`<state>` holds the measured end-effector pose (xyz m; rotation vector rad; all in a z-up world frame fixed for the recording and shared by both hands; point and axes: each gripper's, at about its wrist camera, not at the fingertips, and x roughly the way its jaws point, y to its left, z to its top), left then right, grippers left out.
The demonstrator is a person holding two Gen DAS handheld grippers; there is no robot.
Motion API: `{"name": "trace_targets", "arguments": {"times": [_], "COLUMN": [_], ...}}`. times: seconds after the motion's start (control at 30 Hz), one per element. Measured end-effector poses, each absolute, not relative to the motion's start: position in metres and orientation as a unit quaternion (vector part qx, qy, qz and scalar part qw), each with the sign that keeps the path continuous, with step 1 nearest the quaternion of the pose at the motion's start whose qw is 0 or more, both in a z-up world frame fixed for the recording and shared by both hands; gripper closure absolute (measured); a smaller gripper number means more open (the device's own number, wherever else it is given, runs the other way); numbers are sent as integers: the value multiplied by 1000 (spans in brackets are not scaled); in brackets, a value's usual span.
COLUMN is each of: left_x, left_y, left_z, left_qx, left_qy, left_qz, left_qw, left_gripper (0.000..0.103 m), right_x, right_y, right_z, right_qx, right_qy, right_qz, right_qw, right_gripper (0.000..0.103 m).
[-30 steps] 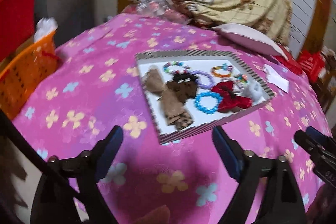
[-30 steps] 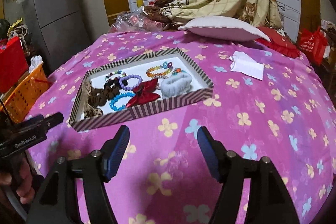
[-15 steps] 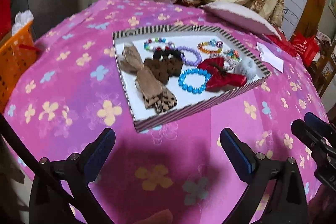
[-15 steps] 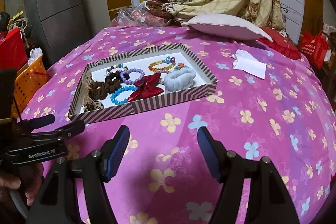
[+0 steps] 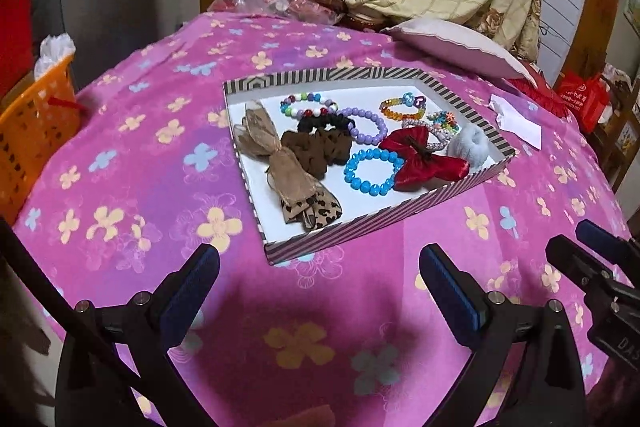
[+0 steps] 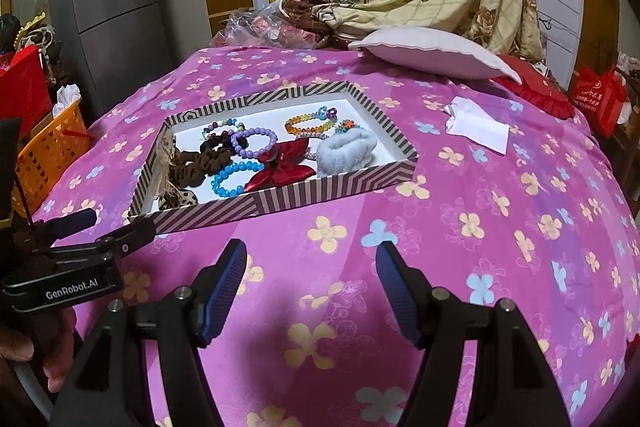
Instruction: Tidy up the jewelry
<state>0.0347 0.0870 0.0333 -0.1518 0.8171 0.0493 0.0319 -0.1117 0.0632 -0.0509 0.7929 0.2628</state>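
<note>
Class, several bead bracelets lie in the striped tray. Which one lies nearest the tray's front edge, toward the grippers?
The blue bracelet: one solid bright blue, beside the red bow. The purple and multicoloured ones lie farther back.

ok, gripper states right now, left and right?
Left gripper: open, holding nothing, short of the tray.
Right gripper: open, holding nothing.
</note>
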Motion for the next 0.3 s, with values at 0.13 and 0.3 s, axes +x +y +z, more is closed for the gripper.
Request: {"name": "trace_targets", "arguments": {"times": [0.13,0.3], "left_x": [33,31], "left_y": [84,82], "left_z": [35,36], "left_qx": [-63,-62], "left_qy": [391,384], "left_qz": [21,13], "left_qw": [918,921], "left_gripper": [30,30], "right_x": [32,32], "right_y": [-113,-114], "right_z": [64,64], "right_qx": [-26,-27], "right_qy": [384,385], "right_qz": [127,127], "right_qw": [914,914], "right_gripper": [33,33]}}
